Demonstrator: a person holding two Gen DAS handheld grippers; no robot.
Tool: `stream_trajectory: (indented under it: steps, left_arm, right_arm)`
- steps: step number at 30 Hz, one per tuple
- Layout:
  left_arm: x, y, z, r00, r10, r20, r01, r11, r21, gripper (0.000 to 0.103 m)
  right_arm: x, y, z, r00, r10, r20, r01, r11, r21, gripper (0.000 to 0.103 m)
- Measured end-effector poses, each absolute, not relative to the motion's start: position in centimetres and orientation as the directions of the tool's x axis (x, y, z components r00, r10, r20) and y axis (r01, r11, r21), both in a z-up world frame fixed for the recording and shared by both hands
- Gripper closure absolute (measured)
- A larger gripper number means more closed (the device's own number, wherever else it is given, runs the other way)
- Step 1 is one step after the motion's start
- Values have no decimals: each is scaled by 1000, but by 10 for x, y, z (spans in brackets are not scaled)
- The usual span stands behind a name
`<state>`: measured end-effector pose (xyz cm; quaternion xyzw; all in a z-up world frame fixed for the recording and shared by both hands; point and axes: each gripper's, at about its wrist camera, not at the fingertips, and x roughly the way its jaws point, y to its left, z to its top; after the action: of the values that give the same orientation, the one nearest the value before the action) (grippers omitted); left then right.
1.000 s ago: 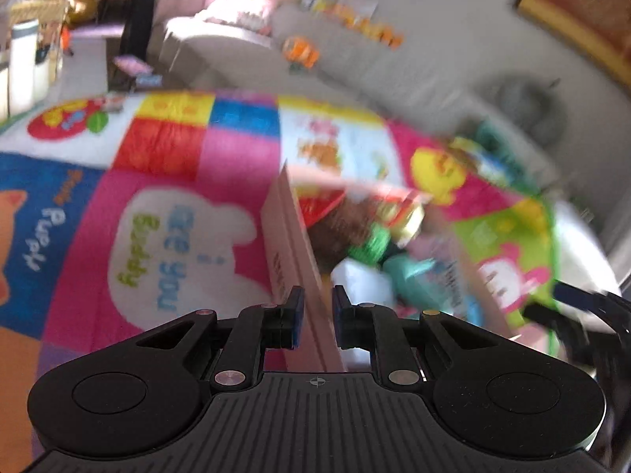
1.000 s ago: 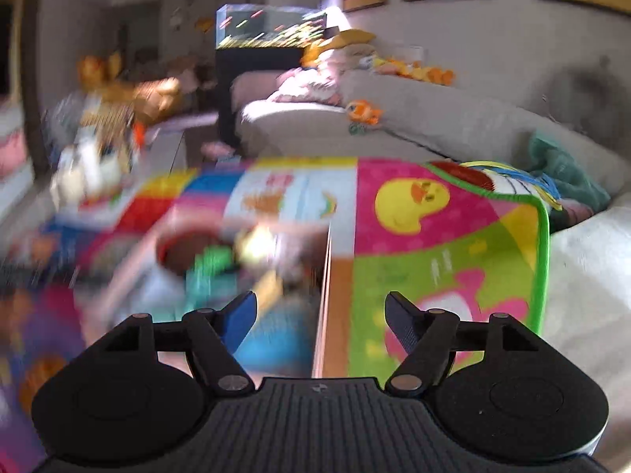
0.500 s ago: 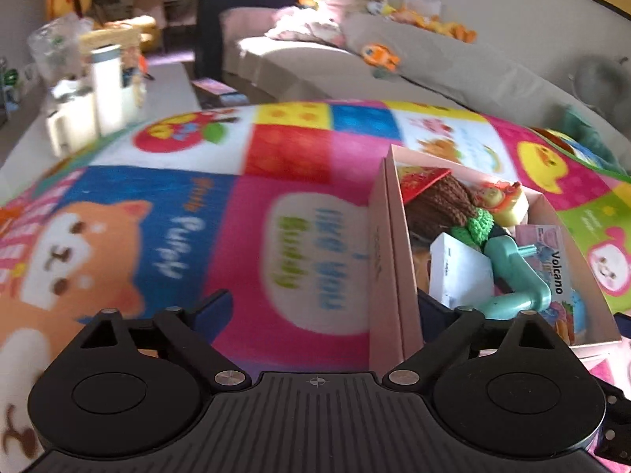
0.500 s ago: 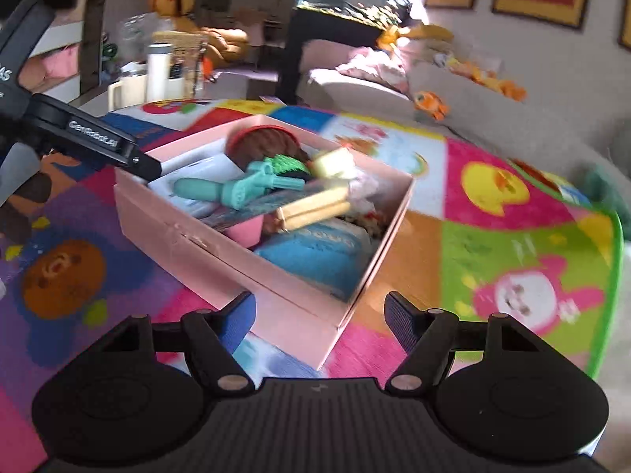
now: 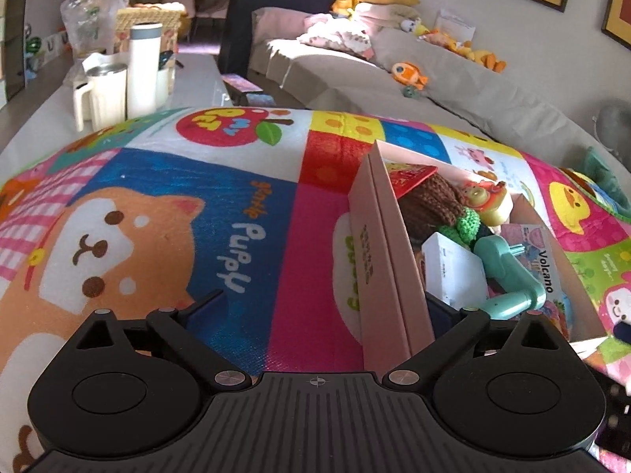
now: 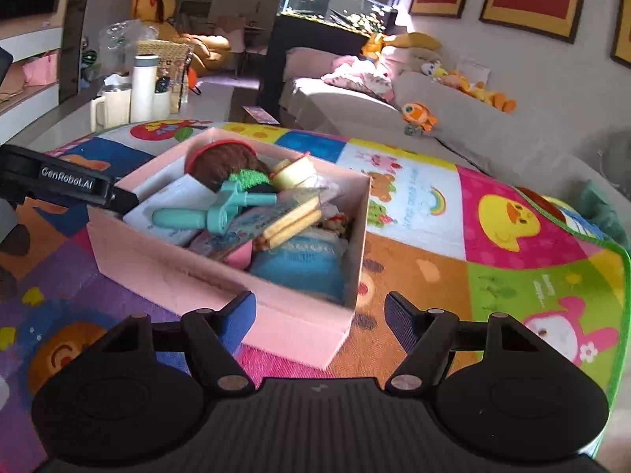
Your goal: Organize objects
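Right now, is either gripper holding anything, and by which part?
Nothing is held. The left gripper stands open astride the side wall of the pink cardboard box without clamping it; the right gripper is open before the box's corner.

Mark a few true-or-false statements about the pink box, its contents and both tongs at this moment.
1. The pink box holds several items, including a teal tool. True.
2. The left tongs are clamped shut on the box wall. False: they are open, with the wall standing between their spread fingers.
3. The right tongs are open and hold nothing. True.
4. The box sits on a bare wooden table. False: it rests on a colourful play mat.
5. A brown knitted item lies inside the box. True.
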<state>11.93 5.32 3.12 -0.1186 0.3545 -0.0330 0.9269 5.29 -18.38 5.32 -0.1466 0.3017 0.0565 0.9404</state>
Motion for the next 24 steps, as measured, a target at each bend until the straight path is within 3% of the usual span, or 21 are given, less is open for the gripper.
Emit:
stream_trajectory:
  steps: [2, 5, 8, 16, 20, 24]
  left_arm:
    - [114, 54, 35, 756, -145, -639, -15, 971, -238, 3]
    - [94, 54, 48, 785, -136, -605, 11, 978, -206, 3]
    - [59, 51, 60, 808, -124, -576, 27, 984, -174, 3]
    - [-53, 15, 32, 768, -210, -606, 189, 977, -100, 3]
    - [-54, -5, 8, 744, -133, -654, 163, 986, -15, 3]
    - [-38, -10, 5, 766, -71, -639, 100, 995, 10, 2]
  right_arm:
    - [42, -186, 53, 804, 28, -593, -192, 957, -216, 27]
    - [17, -189, 52, 810, 40, -585, -183, 965, -187, 10]
    - [-11, -192, 48, 805, 61, -589, -188, 970, -156, 1]
    - [-60, -198, 23, 739, 34, -673, -97, 994, -56, 0]
    - [-56, -197, 7, 721, -20, -693, -58, 994, -90, 0]
    - [-40, -208, 5, 701, 28, -712, -28, 1000, 12, 0]
